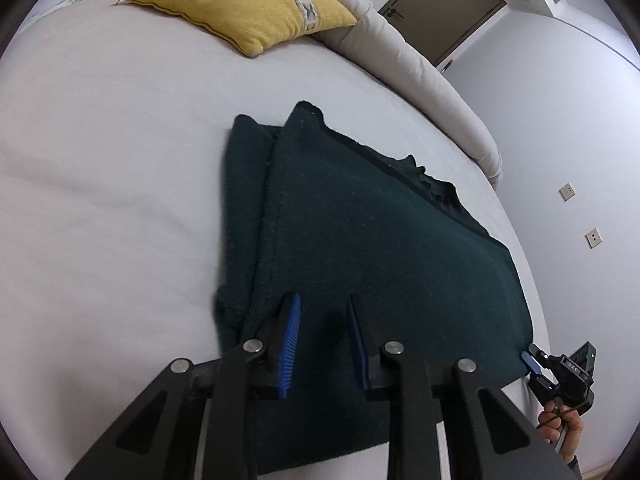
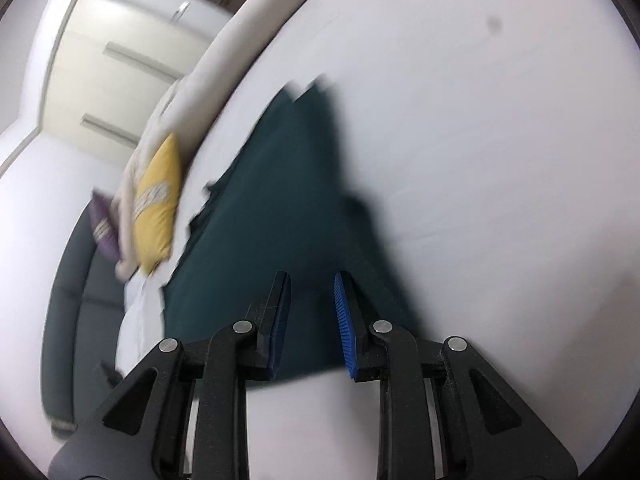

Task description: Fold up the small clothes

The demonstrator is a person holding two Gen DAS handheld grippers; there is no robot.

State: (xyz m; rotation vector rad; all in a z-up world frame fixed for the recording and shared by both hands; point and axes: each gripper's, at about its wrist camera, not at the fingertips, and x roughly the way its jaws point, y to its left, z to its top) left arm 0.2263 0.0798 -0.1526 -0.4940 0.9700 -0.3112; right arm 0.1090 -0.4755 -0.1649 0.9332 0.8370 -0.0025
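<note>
Green garment [image 1: 360, 240] on bed [image 1: 100, 160], hand-held grippers open

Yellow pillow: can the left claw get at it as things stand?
Probably yes: the left claw is open over the dark green garment, and only bare white bed lies before the yellow pillow.
</note>
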